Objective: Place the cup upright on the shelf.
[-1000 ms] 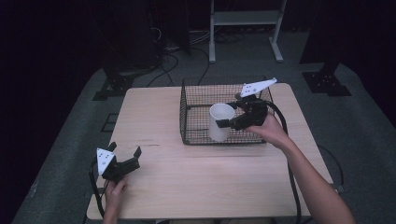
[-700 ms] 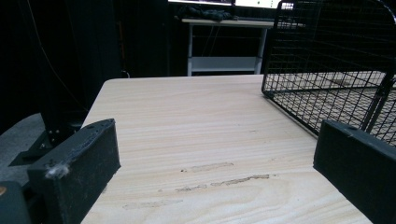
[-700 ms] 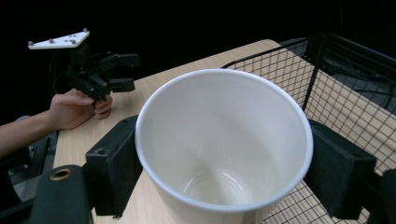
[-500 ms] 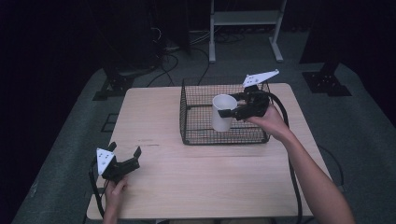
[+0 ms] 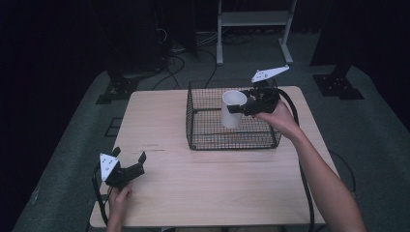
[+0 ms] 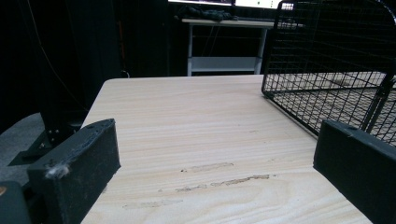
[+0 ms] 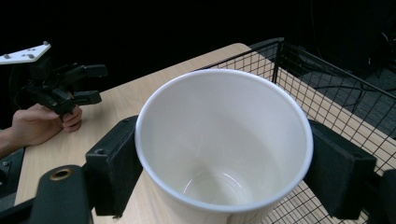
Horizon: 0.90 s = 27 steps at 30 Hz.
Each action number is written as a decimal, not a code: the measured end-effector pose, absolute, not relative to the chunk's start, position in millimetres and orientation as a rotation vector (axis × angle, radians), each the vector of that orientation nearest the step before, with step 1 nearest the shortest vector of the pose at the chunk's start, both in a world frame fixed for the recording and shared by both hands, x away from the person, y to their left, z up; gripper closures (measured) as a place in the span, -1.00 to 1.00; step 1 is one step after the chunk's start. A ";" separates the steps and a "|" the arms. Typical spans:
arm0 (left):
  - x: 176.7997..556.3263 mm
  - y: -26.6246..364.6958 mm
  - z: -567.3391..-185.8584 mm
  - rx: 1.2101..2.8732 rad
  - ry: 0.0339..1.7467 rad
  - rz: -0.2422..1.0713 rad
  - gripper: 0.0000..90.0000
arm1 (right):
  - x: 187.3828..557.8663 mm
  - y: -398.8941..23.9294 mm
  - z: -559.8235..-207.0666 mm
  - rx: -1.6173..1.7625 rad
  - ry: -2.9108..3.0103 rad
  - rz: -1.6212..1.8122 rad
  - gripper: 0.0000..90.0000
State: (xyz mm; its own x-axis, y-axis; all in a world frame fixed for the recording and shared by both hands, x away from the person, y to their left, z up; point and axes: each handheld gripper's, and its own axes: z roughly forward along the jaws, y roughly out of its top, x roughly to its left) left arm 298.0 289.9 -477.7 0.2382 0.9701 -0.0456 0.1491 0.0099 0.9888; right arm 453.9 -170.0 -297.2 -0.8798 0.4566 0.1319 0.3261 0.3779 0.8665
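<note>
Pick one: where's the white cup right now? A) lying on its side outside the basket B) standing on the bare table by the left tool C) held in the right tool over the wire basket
C: the right tool has its jaws on either side of the white cup, upright over the wire basket.

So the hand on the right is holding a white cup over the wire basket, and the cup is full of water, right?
Not quite. The right gripper does hold the white cup over the wire basket, but the cup is empty: the right gripper view looks straight into it and shows only its bare white bottom.
</note>
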 end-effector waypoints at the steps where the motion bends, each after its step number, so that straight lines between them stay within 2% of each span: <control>1: 298.0 289.9 -477.7 1.400 1.143 0.934 -1.00 | 455.7 -169.6 -297.2 0.719 2.501 1.512 -0.57; 27: 298.0 290.2 -477.7 1.399 1.143 0.931 -1.00 | 493.1 -175.8 -303.2 0.827 2.453 1.431 -0.57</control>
